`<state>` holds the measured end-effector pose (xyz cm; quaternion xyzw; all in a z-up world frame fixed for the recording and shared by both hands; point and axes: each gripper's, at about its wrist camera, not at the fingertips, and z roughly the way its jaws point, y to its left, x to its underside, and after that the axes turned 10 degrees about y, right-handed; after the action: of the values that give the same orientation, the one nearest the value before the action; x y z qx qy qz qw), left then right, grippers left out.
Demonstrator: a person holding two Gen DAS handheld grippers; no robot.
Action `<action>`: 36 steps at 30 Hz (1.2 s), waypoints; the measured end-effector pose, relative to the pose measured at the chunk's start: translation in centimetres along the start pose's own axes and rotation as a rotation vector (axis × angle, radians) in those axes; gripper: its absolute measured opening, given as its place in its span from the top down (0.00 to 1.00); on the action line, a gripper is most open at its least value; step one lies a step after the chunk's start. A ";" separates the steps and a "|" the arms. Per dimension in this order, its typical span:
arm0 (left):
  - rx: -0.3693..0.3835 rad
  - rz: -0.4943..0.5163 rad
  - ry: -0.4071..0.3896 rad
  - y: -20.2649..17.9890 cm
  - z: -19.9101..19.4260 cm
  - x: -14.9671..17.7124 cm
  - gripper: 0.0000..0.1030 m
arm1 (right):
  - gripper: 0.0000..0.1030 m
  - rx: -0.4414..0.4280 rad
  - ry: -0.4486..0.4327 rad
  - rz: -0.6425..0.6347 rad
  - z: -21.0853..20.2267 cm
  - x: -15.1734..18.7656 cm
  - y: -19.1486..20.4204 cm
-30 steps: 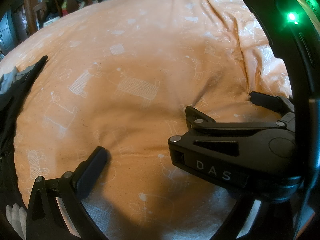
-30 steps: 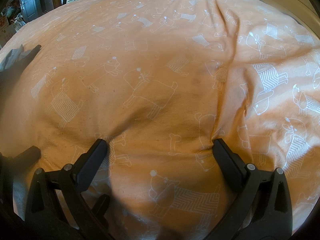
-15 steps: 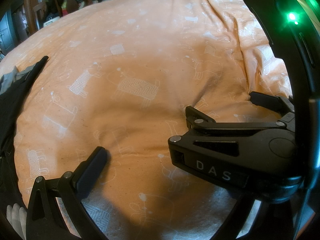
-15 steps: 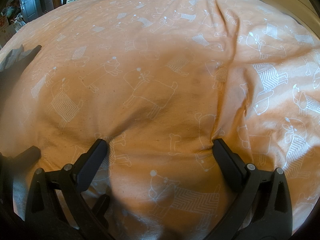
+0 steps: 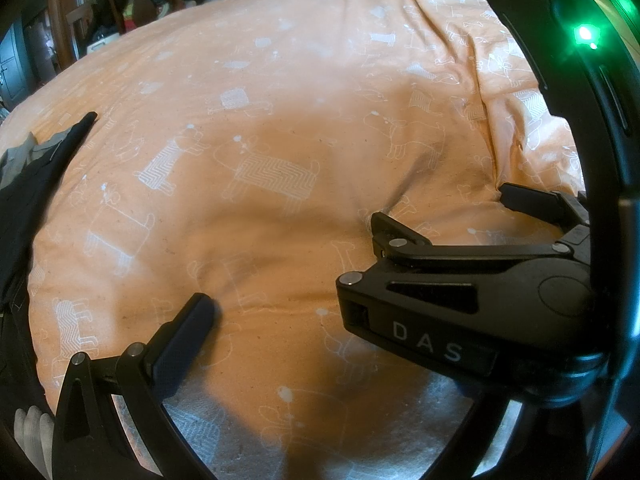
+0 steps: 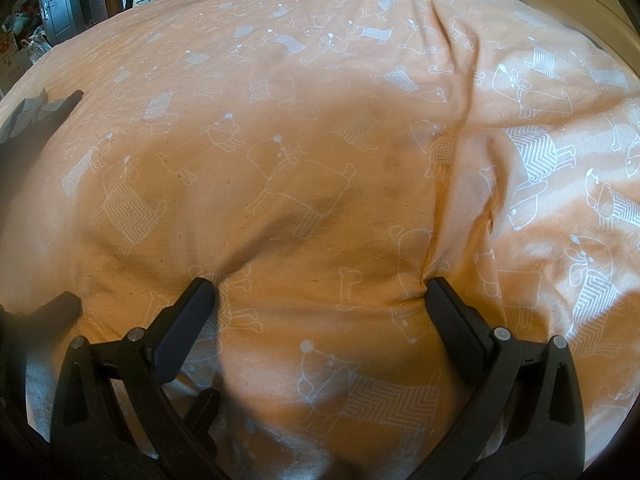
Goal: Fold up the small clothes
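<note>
Two grippers and one big orange bedspread (image 6: 320,128) are most of what I can see; the spread, printed with white dogs, runs out ahead of both my tools and lies rumpled off to my right. Next in size is the dark garment (image 5: 28,188), with a bit of grey cloth showing at its top edge, heaped far off to the left of my left gripper (image 5: 276,308) and well apart from either tool; from the right-hand camera it is only a dim patch at the far left (image 6: 36,116). It looks bunched, not flat, so I judge the folding has not begun: it has yet to be fetched, spread out and folded. My right gripper (image 6: 316,300) is spread wide and holds nothing, both fingertips pressing into the spread and dimpling it. My left gripper shows one finger (image 5: 188,332) resting on the spread; the other is hidden behind the right tool's body, which sits just to its right, but the gap looks wide and nothing is in it.
</note>
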<state>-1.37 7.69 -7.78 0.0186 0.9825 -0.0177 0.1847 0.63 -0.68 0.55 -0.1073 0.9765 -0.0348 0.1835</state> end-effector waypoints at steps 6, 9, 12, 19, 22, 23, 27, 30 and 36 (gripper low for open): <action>0.000 0.000 -0.001 0.0 0.0 0.0 0.00 | 0.00 0.000 0.000 0.000 0.0 0.0 0.0; 0.000 0.000 -0.002 0.0 0.0 0.0 0.00 | 0.00 0.000 0.000 -0.001 0.0 0.0 0.0; 0.001 0.000 -0.001 0.0 0.0 0.0 0.00 | 0.00 0.000 0.001 0.000 0.0 0.0 0.0; -0.005 -0.004 -0.003 0.0 0.0 -0.2 0.00 | 0.00 -0.002 -0.002 -0.001 -0.2 0.1 -0.1; -0.004 -0.003 -0.014 -0.1 0.1 -0.2 0.00 | 0.00 -0.001 -0.001 -0.001 -0.3 0.1 -0.1; -0.007 -0.002 -0.022 -0.1 0.0 -0.2 0.00 | 0.00 -0.001 -0.002 -0.001 -0.3 0.1 -0.1; -0.005 -0.002 -0.031 -0.2 0.0 -0.1 0.00 | 0.00 -0.001 -0.002 -0.001 -0.3 0.1 -0.1; -0.005 -0.002 -0.031 -0.2 0.0 -0.1 0.00 | 0.00 -0.001 -0.002 -0.001 -0.3 0.1 -0.1; -0.003 -0.002 -0.029 -0.2 0.0 -0.1 0.00 | 0.00 -0.001 -0.002 -0.001 -0.3 0.1 -0.1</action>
<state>-1.26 7.49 -7.74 0.0168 0.9797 -0.0165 0.1990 0.48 -0.78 0.79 -0.1081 0.9763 -0.0342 0.1841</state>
